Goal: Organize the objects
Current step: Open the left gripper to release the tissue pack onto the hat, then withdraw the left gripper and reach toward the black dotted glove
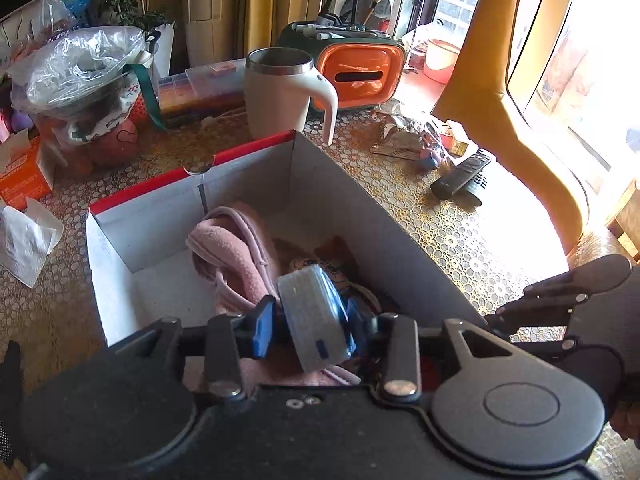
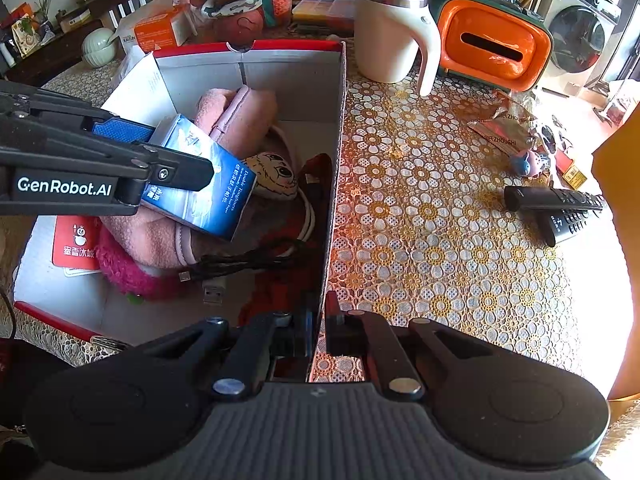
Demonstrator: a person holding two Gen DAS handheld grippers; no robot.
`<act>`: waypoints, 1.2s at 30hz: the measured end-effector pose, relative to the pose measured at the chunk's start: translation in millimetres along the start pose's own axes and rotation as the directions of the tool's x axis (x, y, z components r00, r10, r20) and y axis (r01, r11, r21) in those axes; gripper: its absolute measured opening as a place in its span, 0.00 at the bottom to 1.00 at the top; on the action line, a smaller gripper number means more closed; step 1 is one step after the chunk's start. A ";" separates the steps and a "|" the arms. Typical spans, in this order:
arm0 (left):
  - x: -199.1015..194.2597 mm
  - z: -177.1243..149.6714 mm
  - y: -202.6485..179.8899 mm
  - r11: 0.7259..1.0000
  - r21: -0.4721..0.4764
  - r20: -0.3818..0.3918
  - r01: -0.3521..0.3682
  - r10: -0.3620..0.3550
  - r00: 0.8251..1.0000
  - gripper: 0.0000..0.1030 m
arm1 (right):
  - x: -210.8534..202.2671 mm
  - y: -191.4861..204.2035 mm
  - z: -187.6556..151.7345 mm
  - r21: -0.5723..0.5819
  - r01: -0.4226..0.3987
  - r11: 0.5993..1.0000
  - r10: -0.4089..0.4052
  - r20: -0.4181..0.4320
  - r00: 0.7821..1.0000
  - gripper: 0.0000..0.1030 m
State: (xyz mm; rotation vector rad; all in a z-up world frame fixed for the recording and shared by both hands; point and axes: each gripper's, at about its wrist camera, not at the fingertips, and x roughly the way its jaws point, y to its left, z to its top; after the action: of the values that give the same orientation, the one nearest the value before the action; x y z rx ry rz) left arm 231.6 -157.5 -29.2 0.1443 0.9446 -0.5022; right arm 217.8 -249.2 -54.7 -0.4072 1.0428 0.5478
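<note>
L tongs are pinching a blue tissue pack and holding it over the open box on the bench; whether the pack is touching anything below, can't tell. The pack's long axis is running down and away from the L tongs, toward the middle of the box, slanting over the pink cloth. So the drop point is lying directly under the L tongs, and the L hand is the nearer one by far.

R tongs are pressed together on the box's near-right wall, probably steadying it.

Count, in box: 1 tissue pack (in the grip), 1 pink cloth, 1 small cat-face pouch, 1 black cable, 1 red card. On the bench outside: 1 mug, 1 orange tissue holder, 2 remotes.
</note>
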 end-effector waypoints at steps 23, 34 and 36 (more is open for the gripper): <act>-98.4 -47.0 99.0 0.975 -0.120 0.111 -0.189 0.202 0.973 0.84 | 5.0 4.8 2.5 -0.029 0.038 0.999 -0.039 -0.025 0.999 0.04; -111.5 -73.9 184.0 0.923 -0.207 0.094 -0.324 0.348 0.933 0.91 | 7.3 9.9 6.7 -0.045 0.063 0.997 -0.065 -0.057 0.996 0.04; -108.6 -75.9 202.9 0.912 -0.245 0.078 -0.328 0.356 0.931 0.96 | 7.6 10.3 7.3 -0.045 0.065 0.997 -0.068 -0.061 0.996 0.04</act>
State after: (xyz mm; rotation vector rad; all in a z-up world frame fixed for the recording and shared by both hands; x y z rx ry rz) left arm 219.0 83.4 -6.0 0.0679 0.8285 -0.0729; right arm 219.7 -235.2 -58.8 -0.4978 1.0747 0.5014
